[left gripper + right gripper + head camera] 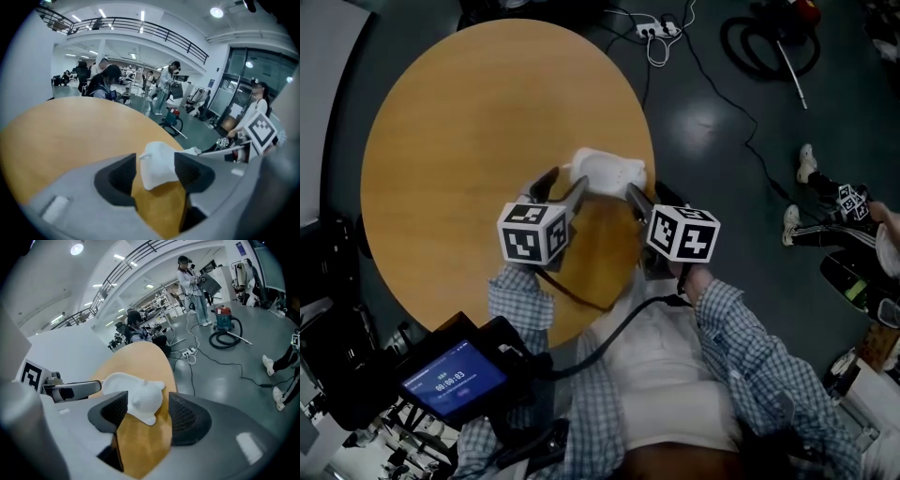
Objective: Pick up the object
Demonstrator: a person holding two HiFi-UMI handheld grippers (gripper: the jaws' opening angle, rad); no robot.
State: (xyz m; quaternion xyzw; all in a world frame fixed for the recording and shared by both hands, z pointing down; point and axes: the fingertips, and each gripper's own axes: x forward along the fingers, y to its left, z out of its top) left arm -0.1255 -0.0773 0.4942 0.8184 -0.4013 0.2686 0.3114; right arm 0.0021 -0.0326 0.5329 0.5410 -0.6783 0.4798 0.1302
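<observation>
White object (605, 173) lies on round table (469, 141), near its edge. Left hand-held gripper (562, 185) and right hand-held gripper (649, 197) both spread, not pinching. One end of the object sits between each pair of jaw tips.

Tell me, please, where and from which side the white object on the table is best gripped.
Probably grip the white object by its two ends, left gripper and right gripper slanting down from the near side: it lies crosswise and each end fits between open jaws.
</observation>
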